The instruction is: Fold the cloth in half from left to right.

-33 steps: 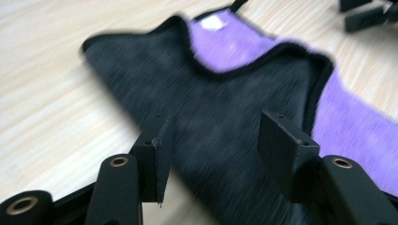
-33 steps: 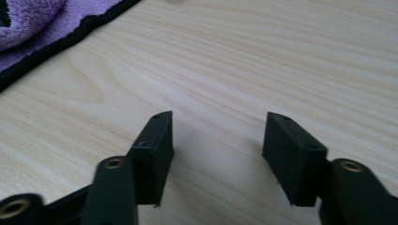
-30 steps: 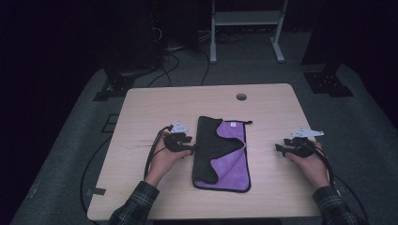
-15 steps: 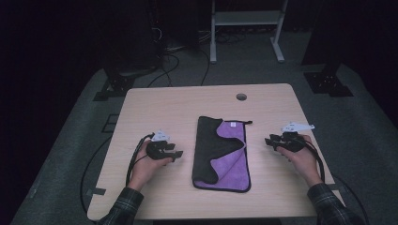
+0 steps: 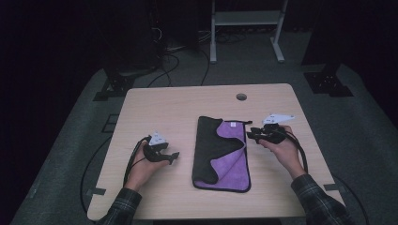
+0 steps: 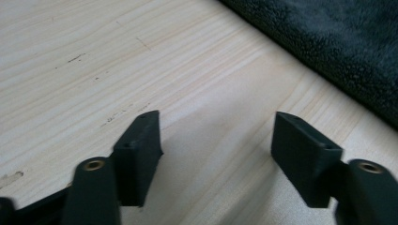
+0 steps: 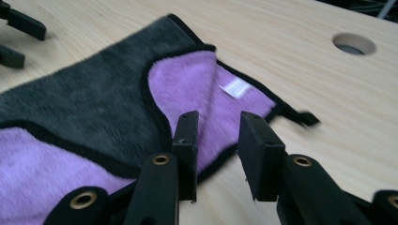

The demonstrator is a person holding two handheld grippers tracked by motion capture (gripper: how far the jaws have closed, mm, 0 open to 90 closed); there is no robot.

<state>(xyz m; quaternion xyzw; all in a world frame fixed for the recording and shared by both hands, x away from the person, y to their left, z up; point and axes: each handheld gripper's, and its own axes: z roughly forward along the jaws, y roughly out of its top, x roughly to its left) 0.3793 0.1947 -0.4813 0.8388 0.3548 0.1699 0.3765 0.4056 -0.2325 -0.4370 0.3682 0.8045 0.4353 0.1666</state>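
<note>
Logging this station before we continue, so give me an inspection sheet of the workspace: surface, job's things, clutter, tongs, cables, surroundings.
Surface: light wooden table, round cable hole near far edge.
Job's things: purple-and-dark-grey microfibre cloth, partly folded, flat at centre.
Clutter: nothing seen.
Tongs: left tongs open over bare wood beside the cloth, jaws just opening; right tongs at the cloth's far right edge, jaws just closing, nothing gripped.
Cables: black cable loops by each hand.
Surroundings: grey carpet, white stand behind.
</note>
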